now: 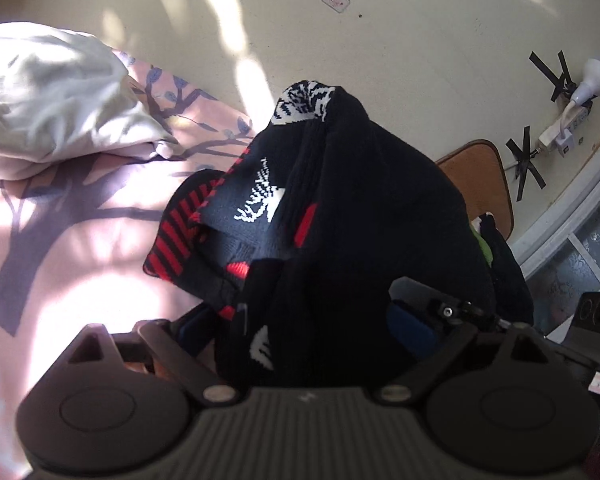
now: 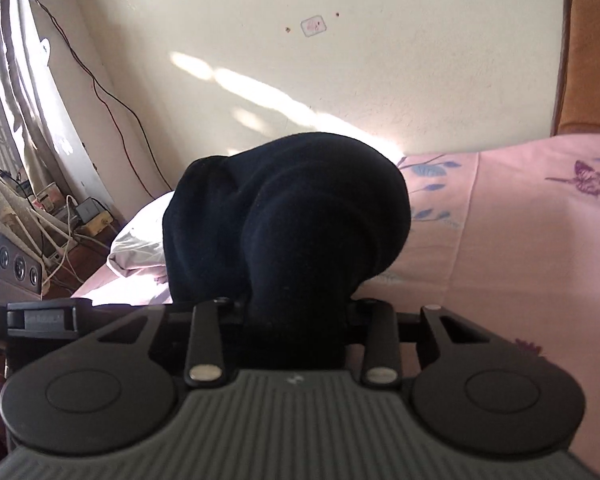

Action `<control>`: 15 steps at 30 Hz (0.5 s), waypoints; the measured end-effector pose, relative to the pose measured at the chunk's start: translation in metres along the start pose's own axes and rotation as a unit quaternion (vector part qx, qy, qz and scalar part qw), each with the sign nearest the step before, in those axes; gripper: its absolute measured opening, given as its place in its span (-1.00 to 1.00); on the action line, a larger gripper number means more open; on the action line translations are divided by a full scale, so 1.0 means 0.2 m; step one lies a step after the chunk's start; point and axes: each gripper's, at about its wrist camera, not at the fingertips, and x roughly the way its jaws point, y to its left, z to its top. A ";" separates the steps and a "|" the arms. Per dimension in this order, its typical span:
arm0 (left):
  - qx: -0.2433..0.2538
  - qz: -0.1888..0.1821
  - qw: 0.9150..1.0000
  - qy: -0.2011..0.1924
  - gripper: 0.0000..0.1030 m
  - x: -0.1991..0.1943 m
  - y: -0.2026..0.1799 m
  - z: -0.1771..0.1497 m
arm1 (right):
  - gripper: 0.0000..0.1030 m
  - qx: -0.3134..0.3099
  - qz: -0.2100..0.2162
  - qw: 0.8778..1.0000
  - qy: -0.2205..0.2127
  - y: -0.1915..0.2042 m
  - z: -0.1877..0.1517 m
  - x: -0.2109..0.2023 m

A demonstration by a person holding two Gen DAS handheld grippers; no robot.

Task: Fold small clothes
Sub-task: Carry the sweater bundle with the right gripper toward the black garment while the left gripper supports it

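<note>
A: Left gripper (image 1: 300,320) is clamped on the black patterned socks (image 1: 320,200), bunched above the pink bedsheet (image 1: 80,240)

B: Right gripper (image 2: 296,312) pinches black sock fabric (image 2: 292,208) too; nothing looks folded yet, so most work remains

Dark socks (image 1: 340,208) bunch directly ahead, blocking the middle. Open pink bedsheet (image 1: 80,248) lies left; a white pillow (image 1: 52,96) crowds the far left.
</note>
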 end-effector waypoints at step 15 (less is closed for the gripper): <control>0.108 -0.049 0.990 0.082 0.68 0.43 -0.68 -0.19 | -0.21 0.080 -0.094 0.991 -0.048 -0.54 -0.13 -0.54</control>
